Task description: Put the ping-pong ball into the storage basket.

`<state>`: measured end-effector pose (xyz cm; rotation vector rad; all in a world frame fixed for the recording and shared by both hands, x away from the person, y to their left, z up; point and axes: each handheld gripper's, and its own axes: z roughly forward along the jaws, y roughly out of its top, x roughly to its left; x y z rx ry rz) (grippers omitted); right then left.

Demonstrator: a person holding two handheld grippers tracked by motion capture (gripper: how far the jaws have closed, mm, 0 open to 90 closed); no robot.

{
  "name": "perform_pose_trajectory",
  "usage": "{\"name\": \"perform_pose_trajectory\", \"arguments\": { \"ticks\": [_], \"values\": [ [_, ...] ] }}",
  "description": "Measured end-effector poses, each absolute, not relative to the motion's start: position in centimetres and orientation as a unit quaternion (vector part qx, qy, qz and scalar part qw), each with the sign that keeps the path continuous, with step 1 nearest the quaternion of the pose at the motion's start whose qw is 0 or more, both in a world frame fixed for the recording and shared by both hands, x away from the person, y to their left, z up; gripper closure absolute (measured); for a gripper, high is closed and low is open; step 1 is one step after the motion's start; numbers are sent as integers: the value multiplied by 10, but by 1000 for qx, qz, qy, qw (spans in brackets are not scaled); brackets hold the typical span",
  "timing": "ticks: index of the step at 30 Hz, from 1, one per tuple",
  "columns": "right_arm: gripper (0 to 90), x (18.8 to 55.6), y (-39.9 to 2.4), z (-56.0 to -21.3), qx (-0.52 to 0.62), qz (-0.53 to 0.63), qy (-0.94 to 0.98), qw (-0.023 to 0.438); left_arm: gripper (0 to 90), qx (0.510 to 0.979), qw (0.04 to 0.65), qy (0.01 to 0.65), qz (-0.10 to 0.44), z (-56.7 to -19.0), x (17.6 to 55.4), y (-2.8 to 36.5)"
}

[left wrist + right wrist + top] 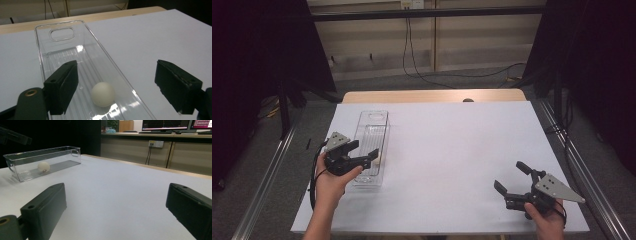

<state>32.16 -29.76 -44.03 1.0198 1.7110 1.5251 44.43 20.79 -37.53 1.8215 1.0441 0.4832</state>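
My left claw hangs wide open over the near end of the clear bin, one jaw above the inside, the other out past its right wall. The white ball sits on the bin floor between them, touching neither. My right claw is spread open too, well apart, low over the bare white desk.
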Motion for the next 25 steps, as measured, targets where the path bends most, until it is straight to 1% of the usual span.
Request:
{"name": "perform_pose_trajectory", "arguments": {
  "ticks": [9,13,17,21,25],
  "values": [
    [27,322,-298,-441,385,577,650,311,153,727,494,432,202,-384,429,215],
    [27,322,-297,-441,386,577,648,311,108,719,504,431,208,-388,422,219],
    [27,322,-297,-441,388,576,648,313,62,704,519,429,226,-391,414,222],
    [27,322,-297,-441,385,574,652,312,45,692,534,423,240,-395,409,226],
    [27,323,-296,-441,386,572,653,312,34,687,545,419,233,-400,407,229]
  ]
}}
